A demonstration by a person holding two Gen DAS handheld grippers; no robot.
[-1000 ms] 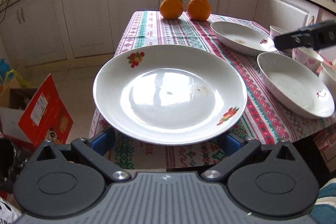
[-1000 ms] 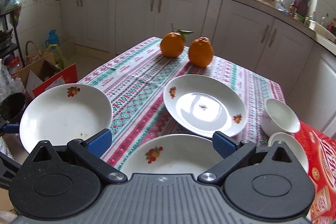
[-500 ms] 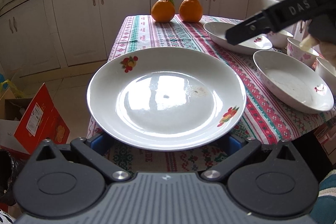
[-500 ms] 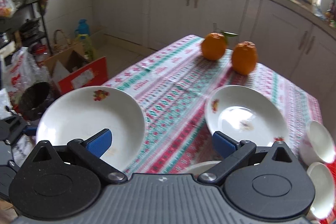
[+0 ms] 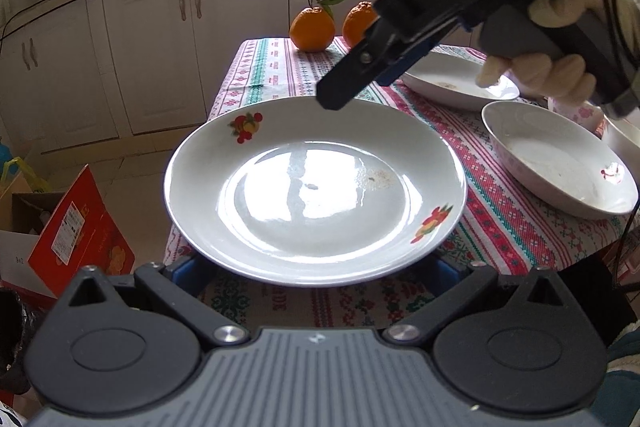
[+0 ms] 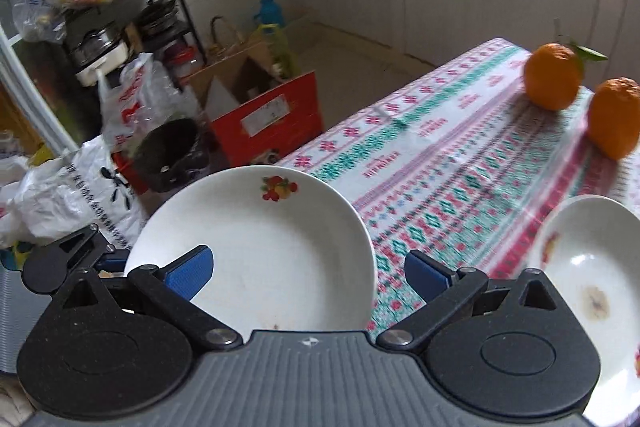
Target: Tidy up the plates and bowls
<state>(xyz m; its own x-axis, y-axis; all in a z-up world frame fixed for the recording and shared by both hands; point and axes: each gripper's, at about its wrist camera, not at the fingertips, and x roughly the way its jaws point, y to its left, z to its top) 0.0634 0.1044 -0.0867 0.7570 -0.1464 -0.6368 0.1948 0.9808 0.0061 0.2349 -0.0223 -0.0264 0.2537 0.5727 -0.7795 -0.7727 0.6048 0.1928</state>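
Note:
A white plate with fruit prints (image 5: 316, 187) lies across the wide-spread fingers of my left gripper (image 5: 312, 267), whose blue pads peek out under its near rim. Most of this plate (image 6: 256, 247) hangs off the table's left corner. My right gripper (image 6: 308, 267) is open and empty, with its pads just above the plate's near part. In the left wrist view, the right gripper (image 5: 332, 99) hovers with its tip over the plate's far rim, held by a gloved hand (image 5: 552, 67). The left gripper (image 6: 60, 263) shows at the plate's left edge.
Two more deep plates (image 5: 560, 167) (image 5: 456, 83) and small bowls (image 5: 576, 111) sit on the patterned tablecloth (image 5: 500, 219) to the right. Two oranges (image 5: 312, 29) (image 5: 360, 27) stand at the far end. A red box (image 6: 268, 115), bags and a rack crowd the floor on the left.
My right gripper has swung left, away from the plates on the table, and now hovers over the plate on the left gripper. The left gripper and its plate have barely moved.

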